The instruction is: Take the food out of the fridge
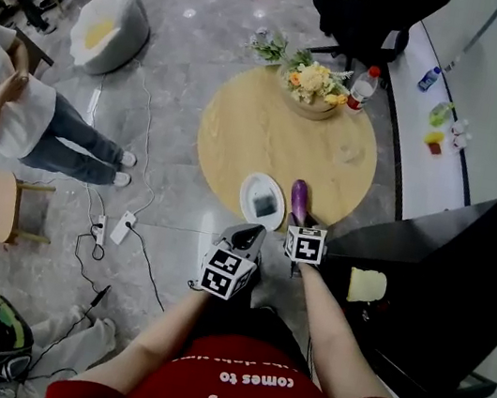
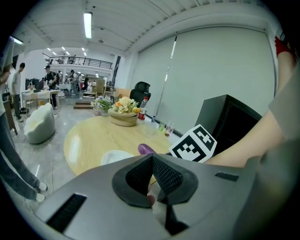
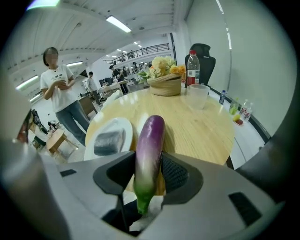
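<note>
The right claw [image 1: 298, 227] [image 3: 149, 165] is clenched on an eggplant [image 1: 299, 200] [image 3: 151, 133], its pads pressing both flanks of the pale lower part. The green stem end points back toward the claw's body. The purple tip juts past the fingertips, over the near rim of the round wooden table [image 1: 261, 129].

Just left of that claw's tip sits a white plate [image 1: 250, 189] [image 3: 122, 129] carrying 1 grey block [image 1: 264, 206]. Ahead of the claw, across the table, stand a clear cup [image 3: 199, 96], a basket of flowers [image 1: 315, 91] and a red-capped bottle [image 1: 363, 88]. To the claw's right and slightly behind it is the black fridge [image 1: 441, 294], with 1 pale yellow item [image 1: 366, 286] at its near edge.

The left claw [image 1: 247, 236] [image 2: 152, 164] is just beside the right one, on its left, with its 2 jaws clenched together and nothing between them. The plate lies directly ahead of it, and the eggplant's tip shows beyond its fingertips.
</note>
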The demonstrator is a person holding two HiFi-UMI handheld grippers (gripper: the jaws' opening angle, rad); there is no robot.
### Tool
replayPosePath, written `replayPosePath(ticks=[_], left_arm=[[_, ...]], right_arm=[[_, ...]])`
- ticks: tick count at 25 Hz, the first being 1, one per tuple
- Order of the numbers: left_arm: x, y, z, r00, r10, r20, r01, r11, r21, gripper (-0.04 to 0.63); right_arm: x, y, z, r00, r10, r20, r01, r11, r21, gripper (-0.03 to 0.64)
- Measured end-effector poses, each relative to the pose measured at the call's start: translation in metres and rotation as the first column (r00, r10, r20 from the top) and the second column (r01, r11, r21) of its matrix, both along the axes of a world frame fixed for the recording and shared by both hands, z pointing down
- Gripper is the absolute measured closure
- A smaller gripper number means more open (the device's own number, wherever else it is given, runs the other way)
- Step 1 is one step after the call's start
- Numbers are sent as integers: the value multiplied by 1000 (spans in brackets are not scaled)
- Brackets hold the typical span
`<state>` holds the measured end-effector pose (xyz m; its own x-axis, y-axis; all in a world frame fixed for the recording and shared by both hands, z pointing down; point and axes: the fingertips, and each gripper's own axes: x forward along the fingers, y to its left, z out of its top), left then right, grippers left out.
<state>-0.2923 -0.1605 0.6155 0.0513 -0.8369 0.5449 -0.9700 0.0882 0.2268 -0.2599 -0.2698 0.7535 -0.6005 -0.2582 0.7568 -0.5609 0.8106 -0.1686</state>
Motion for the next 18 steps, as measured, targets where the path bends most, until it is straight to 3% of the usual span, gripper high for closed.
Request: replayPosePath(ticks=[9, 14, 18], left_arm=[[-7, -5, 1, 1000, -11, 0, 11, 1000, 3, 592], [-9, -5, 0, 1000, -23, -5, 23, 1000, 4, 592], [-6, -6, -4, 1000, -20, 6, 20, 1000, 8, 592]], right_arm=[[-5, 9, 9, 1000, -9, 17, 10, 996, -86, 440], [-7, 8, 0, 999, -29, 13, 30, 999, -33, 439], [1, 3, -17, 999, -36, -4, 36, 995, 89, 440]])
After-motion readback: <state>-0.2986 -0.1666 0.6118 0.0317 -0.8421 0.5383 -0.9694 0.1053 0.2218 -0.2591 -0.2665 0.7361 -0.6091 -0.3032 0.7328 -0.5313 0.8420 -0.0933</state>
